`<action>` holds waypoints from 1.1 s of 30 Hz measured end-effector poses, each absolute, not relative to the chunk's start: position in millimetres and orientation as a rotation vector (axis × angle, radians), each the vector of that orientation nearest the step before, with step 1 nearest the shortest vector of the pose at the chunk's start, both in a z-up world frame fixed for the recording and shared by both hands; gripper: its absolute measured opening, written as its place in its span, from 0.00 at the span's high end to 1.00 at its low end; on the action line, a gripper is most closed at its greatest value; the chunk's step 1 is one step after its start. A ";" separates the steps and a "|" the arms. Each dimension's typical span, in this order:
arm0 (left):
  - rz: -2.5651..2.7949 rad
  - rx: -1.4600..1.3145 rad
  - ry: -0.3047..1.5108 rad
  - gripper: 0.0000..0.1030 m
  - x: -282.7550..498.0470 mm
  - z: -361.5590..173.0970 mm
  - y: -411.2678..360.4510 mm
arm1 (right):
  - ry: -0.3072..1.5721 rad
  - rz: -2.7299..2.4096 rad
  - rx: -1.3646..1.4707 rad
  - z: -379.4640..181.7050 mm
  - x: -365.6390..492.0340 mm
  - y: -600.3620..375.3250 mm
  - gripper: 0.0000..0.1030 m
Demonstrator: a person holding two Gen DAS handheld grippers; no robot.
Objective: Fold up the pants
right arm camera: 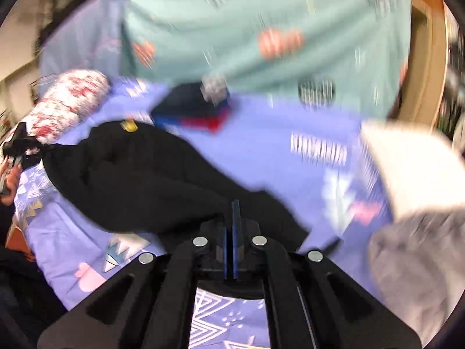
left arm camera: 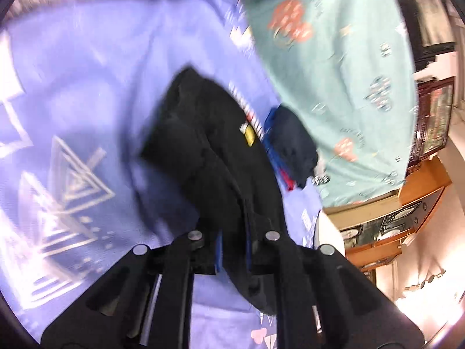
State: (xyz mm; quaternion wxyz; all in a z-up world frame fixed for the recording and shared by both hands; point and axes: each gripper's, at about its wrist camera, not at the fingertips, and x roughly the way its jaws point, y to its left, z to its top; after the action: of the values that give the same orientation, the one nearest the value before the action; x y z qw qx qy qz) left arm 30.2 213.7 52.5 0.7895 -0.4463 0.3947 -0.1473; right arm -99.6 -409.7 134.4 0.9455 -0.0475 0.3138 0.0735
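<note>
Black pants (left arm camera: pixel 203 145): soft, limp, light; left gripper (left arm camera: pixel 232 250) and right gripper (right arm camera: pixel 232 229) both clamped on fabric edge, waistband corners best

Your left hand-held gripper (left arm camera: pixel 232 250) is clamped on the black pants (left arm camera: pixel 209 133), yellow tag (left arm camera: pixel 249 138) showing. Pants drape over the purple bed sheet (left arm camera: pixel 87 101). Dark blue folded garment (left arm camera: pixel 293 145) just beside, teal blanket (left arm camera: pixel 334 87) behind it.
</note>
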 end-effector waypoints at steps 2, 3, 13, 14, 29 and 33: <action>-0.288 -0.935 0.821 0.89 -1.0 67.6 235.8 | 0.632 0.190 -0.174 139.4 -125.3 -402.8 0.98; -0.269 -0.916 0.812 0.89 -17.9 72.0 247.9 | 0.666 0.213 -0.197 132.4 -137.2 -401.1 0.97; -0.176 -0.893 1.034 0.64 -31.8 3.1 257.3 | 0.888 0.170 0.028 17.7 -206.8 -432.0 0.55; -0.189 -0.876 1.042 0.46 -26.5 1.8 246.5 | 0.850 0.155 0.050 25.5 -210.4 -436.5 0.50; -0.163 -0.819 0.978 0.92 48.5 -14.9 189.4 | 0.890 -0.053 0.395 14.7 -204.3 -484.3 0.28; -0.178 -0.813 0.892 0.92 27.2 16.8 209.9 | 0.890 -0.087 0.431 6.6 -206.1 -489.6 0.27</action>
State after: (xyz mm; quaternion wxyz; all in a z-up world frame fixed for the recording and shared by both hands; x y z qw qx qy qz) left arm 27.2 209.9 16.8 0.8196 -0.3818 0.4189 -0.0837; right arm -206.1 -489.6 6.6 0.8794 0.2067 0.4267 -0.0419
